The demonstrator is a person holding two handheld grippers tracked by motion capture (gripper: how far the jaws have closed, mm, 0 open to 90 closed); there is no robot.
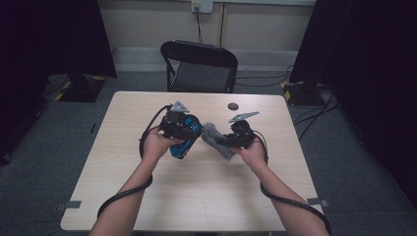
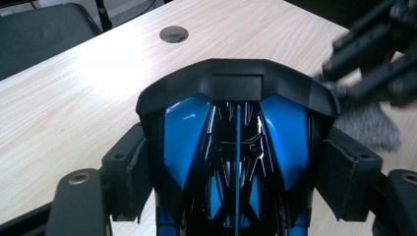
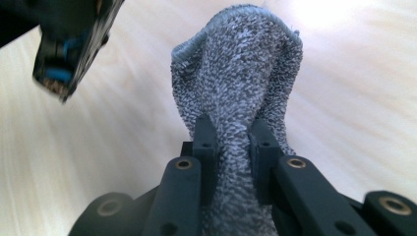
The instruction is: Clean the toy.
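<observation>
1. Holding a shiny blue and black toy car [image 2: 236, 162] in your left tongs [image 2: 236, 172], you have the jaws clamped against its two sides, with its black end pointing away from the camera.
2. Your right tongs [image 3: 231, 147] are pinched shut on a grey fuzzy cloth [image 3: 241, 78], which bunches between the jaws and fans out beyond them.
3. From above, the left tongs [image 1: 178, 129] and the car [image 1: 184, 142] sit near the middle of the desk [image 1: 123, 162], slightly toward 10 o'clock from its centre.
4. The right tongs [image 1: 235, 138] and the cloth [image 1: 216, 140] are just at 3 o'clock of the car, the cloth's free end close to it; whether they touch is hard to tell.
5. A round hole [image 1: 233, 106] lies in the desktop toward 12 o'clock from the right tongs, also seen in the left gripper view [image 2: 173, 34].
6. A black folding chair [image 1: 199, 66] stands past the desk's far edge at 12 o'clock.
</observation>
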